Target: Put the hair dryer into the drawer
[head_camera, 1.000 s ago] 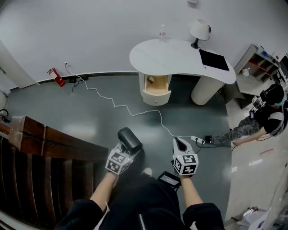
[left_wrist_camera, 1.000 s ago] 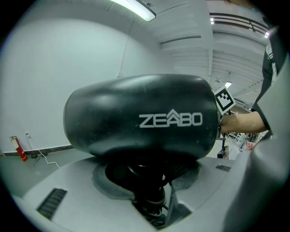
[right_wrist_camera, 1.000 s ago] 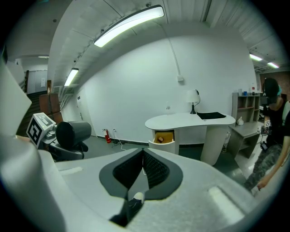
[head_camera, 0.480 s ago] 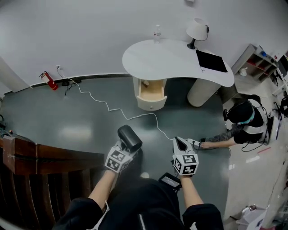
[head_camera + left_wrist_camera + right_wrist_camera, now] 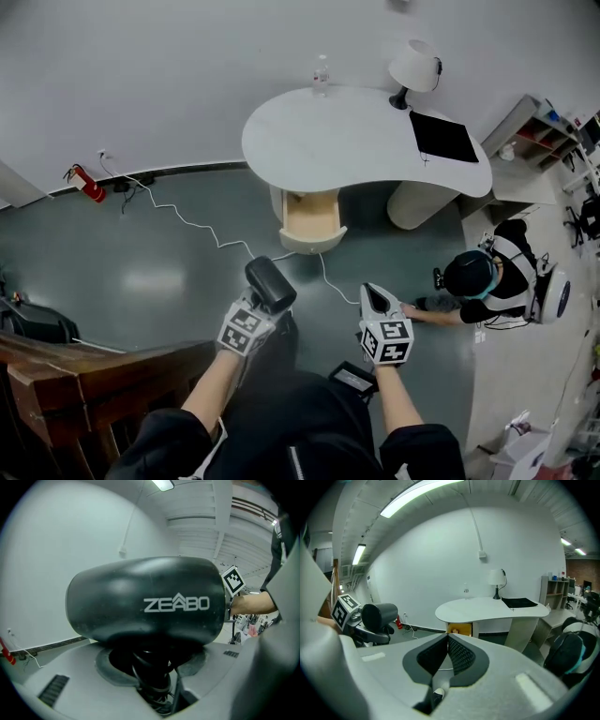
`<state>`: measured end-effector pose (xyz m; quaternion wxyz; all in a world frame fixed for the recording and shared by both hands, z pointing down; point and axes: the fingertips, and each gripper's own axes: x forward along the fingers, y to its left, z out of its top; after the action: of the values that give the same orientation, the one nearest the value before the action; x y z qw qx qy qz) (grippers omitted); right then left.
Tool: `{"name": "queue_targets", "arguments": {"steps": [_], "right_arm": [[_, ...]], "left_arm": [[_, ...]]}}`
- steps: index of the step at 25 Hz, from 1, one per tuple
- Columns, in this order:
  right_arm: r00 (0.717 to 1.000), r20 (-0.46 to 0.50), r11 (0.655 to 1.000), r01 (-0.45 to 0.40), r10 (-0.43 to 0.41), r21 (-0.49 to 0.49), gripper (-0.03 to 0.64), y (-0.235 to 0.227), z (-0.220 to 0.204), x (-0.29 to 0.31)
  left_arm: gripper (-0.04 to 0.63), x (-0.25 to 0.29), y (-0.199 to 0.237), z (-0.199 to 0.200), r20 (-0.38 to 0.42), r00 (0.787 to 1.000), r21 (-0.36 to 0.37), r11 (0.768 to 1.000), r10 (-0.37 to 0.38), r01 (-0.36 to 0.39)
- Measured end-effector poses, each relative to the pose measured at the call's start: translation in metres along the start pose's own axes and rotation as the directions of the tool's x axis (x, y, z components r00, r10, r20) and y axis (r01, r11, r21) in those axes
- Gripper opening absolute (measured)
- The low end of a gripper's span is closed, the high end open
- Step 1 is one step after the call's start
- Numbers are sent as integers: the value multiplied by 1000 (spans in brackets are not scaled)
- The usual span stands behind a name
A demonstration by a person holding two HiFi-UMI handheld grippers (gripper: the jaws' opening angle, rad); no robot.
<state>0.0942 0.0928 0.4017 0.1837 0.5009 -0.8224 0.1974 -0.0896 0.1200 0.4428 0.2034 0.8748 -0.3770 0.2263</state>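
A black hair dryer [image 5: 270, 284] sits in my left gripper [image 5: 263, 304], whose jaws are shut on its handle. In the left gripper view the dryer's barrel [image 5: 150, 602] fills the middle and hides most of what lies ahead. My right gripper [image 5: 373, 296] hangs beside it, shut and empty; its dark pads [image 5: 459, 656] meet at the tips. Ahead stands a white curved desk [image 5: 347, 141] with a light wooden drawer [image 5: 310, 214] pulled open toward me. The right gripper view shows the dryer [image 5: 378, 616] at left and the drawer [image 5: 459, 630] straight ahead.
A person [image 5: 487, 281] crouches on the floor at the right, near the desk's round leg. A white cable [image 5: 202, 230] runs across the grey floor to the wall by a fire extinguisher [image 5: 84, 183]. A lamp [image 5: 412, 67], a black pad [image 5: 442, 138] and a bottle [image 5: 321, 73] stand on the desk. Wooden railing [image 5: 56, 375] at lower left.
The desk and open drawer have come closer and lower in the head view as I walk forward. Both grippers keep their pose. The crouching person has shifted toward the desk.
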Motion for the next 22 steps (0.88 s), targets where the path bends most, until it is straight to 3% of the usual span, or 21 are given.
{"name": "queue_targets", "arguments": {"steps": [13,22], "right_arm": [[996,-52,997,71,-69,40,3,-27,61,125],[993,-76,994,90,-86,56,3,-33,67,160]], "left_arm": [[192,69,130,47,-84,994,49,996,-70,74],[190,98,163,58,-142,984,130,983,-109,128]]}}
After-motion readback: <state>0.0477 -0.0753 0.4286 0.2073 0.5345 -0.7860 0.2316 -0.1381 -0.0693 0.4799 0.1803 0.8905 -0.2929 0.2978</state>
